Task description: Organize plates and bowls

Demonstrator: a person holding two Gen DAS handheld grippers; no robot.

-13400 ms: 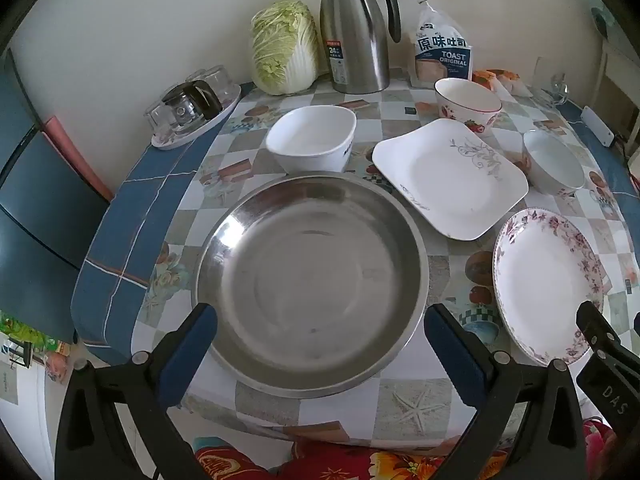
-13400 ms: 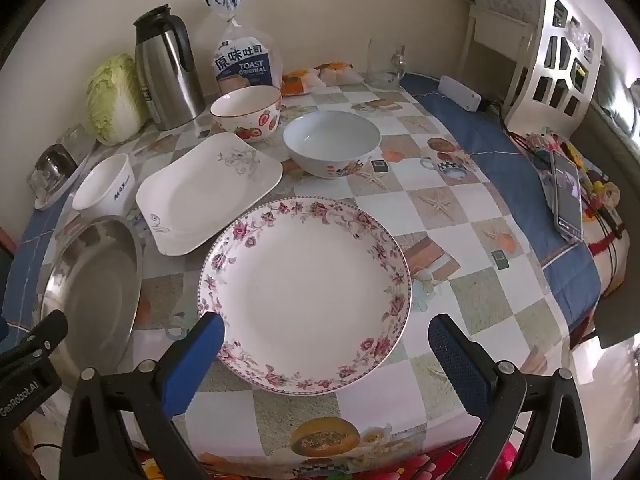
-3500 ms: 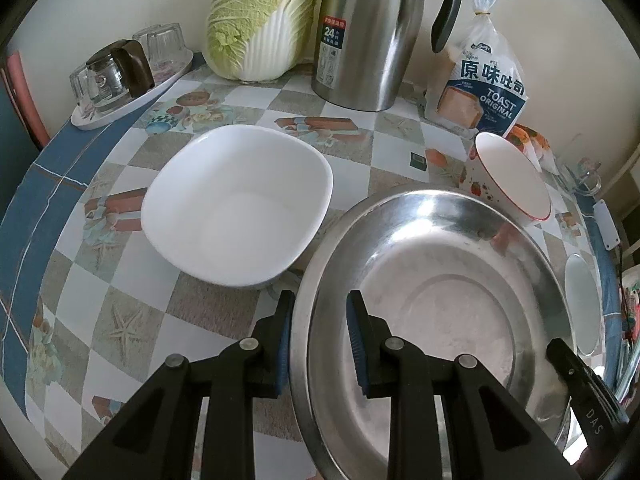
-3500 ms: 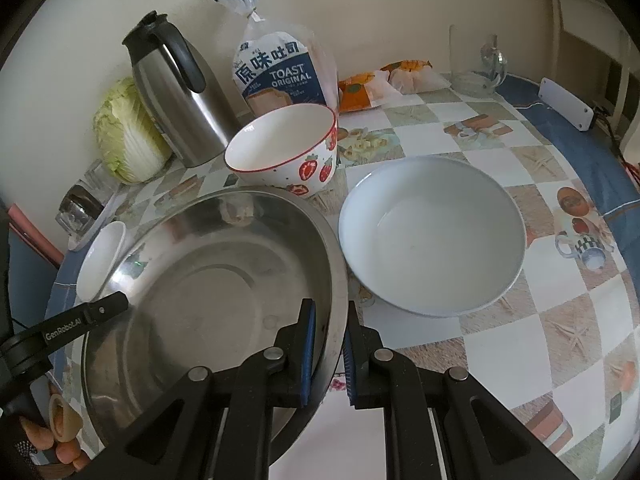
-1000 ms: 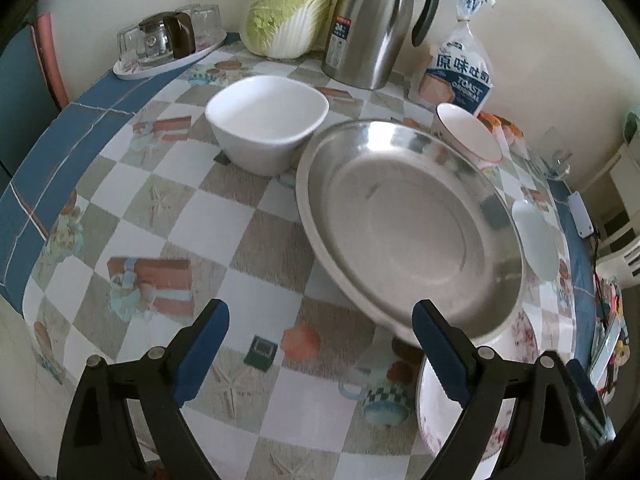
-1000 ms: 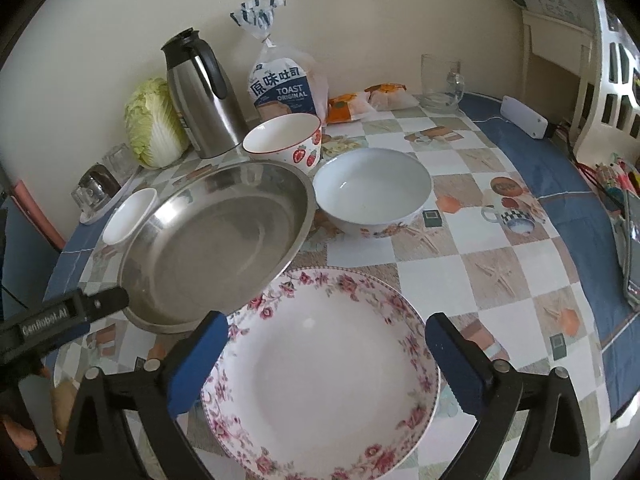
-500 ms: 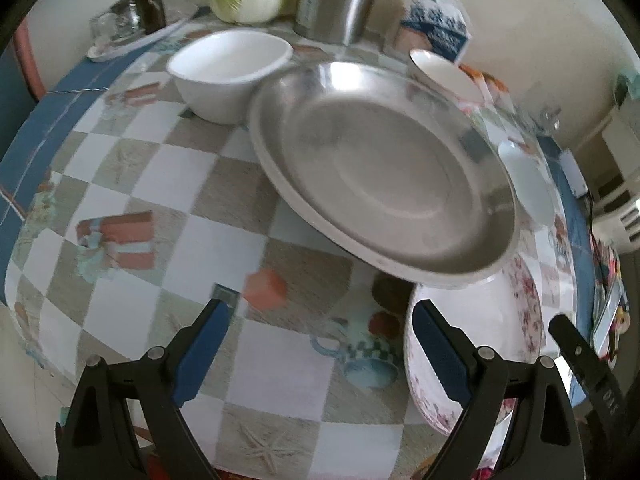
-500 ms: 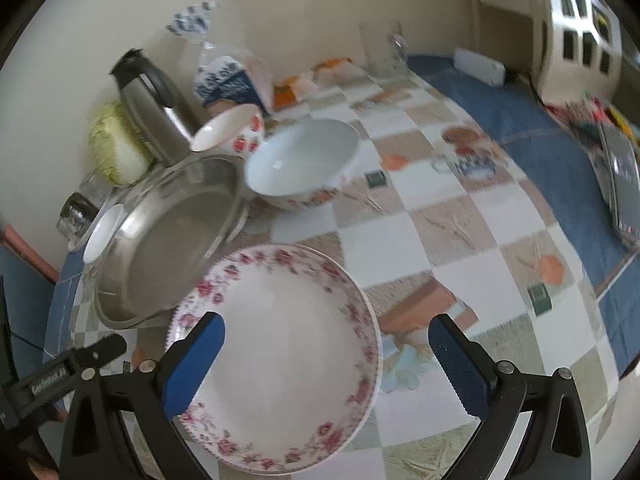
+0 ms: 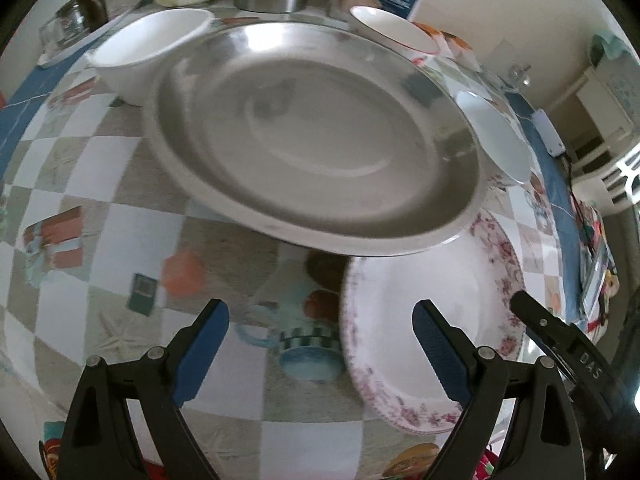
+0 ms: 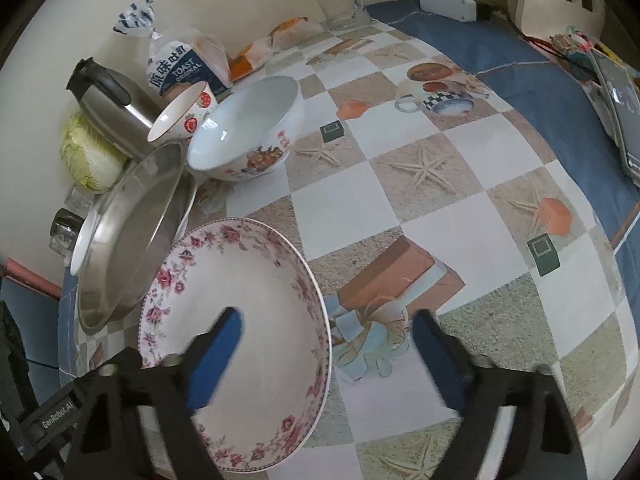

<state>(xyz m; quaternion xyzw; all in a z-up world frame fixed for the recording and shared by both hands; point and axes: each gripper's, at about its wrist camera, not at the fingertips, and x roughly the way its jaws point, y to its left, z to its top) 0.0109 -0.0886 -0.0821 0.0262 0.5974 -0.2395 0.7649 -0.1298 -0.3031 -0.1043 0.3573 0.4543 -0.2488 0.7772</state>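
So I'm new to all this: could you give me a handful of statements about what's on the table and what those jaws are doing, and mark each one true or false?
1. The right gripper has the floral plate's rim between its jaws. True; the jaws are closing, not yet pressing.
2. The left gripper clamps the steel pan. False: its jaws are open, holding nothing.
3. The strawberry bowl sits inside the big white bowl. False: it stands beside it.
4. The cabbage lies next to the steel thermos. True.
5. The steel pan lies upside down. False: its hollow faces up.
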